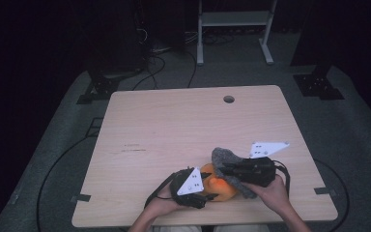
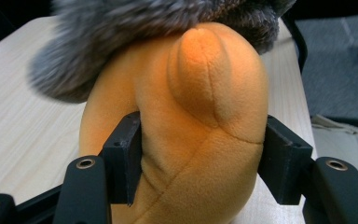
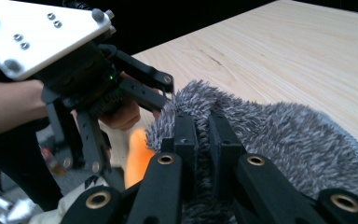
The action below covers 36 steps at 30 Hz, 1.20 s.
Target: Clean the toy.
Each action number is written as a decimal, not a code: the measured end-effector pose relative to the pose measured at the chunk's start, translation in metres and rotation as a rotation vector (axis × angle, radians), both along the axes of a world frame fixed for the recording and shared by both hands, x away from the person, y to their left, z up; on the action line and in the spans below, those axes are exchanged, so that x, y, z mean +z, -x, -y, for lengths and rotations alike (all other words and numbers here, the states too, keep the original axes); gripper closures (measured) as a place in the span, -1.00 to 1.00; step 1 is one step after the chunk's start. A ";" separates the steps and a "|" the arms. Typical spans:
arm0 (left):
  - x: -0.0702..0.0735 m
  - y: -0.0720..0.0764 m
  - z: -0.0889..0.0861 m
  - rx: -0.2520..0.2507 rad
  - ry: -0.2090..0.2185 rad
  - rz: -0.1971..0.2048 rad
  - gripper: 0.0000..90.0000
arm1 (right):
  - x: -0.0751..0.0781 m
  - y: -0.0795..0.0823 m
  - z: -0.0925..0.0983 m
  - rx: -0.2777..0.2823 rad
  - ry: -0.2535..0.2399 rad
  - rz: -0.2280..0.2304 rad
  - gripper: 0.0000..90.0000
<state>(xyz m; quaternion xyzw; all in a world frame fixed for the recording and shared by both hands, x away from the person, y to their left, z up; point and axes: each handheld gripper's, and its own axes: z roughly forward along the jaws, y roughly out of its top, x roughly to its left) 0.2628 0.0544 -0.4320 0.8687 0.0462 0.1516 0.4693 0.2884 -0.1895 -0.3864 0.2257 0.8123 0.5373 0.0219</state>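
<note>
High view: orange plush toy [image 1: 221, 187] under a grey fuzzy cloth [image 1: 224, 158], near the front edge of the pale wood table [image 1: 174, 130]; far half bare, dark room beyond. Left gripper view: left gripper [image 2: 200, 156] clamps the orange plush, both pads pressing in. Right gripper view: right gripper [image 3: 204, 135] pinched closed on the grey fuzzy cloth; open tabletop behind.

This was a recording lab or studio. A bare wooden table [image 1: 174, 130] with a cable hole [image 1: 229, 99] stood on grey carpet [image 1: 357, 130], ringed by darkness. Black stand bases [image 1: 319, 86] sat bolted at the corners, cables [image 1: 159, 63] trailed across the floor, and a white metal frame [image 1: 234, 29] stood behind.
</note>
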 end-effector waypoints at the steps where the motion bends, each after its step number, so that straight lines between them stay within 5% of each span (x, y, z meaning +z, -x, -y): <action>1: 0.000 0.000 0.000 0.000 0.000 0.000 -0.14 | 0.000 0.000 0.000 0.000 0.000 0.000 0.84; 4: 0.000 -0.002 -0.003 0.022 0.027 -0.020 -0.13 | -0.003 -0.006 0.000 -0.029 0.018 0.005 0.84; 9: -0.001 -0.006 -0.008 0.032 0.048 -0.042 -0.12 | -0.022 -0.020 0.035 -0.157 -0.003 -0.059 0.84; 15: -0.001 -0.019 -0.021 0.093 0.120 -0.137 -0.11 | -0.023 -0.016 0.044 -0.175 -0.011 -0.057 0.84; 22: -0.001 -0.027 -0.028 0.134 0.164 -0.197 -0.11 | -0.021 -0.012 0.050 -0.197 -0.012 -0.042 0.84; 28: -0.002 -0.037 -0.035 0.204 0.228 -0.272 -0.12 | -0.025 -0.011 0.047 -0.167 -0.013 -0.056 0.84; 36: 0.000 -0.029 -0.020 0.240 0.220 -0.242 -0.10 | -0.007 0.006 0.011 -0.069 -0.006 0.054 0.84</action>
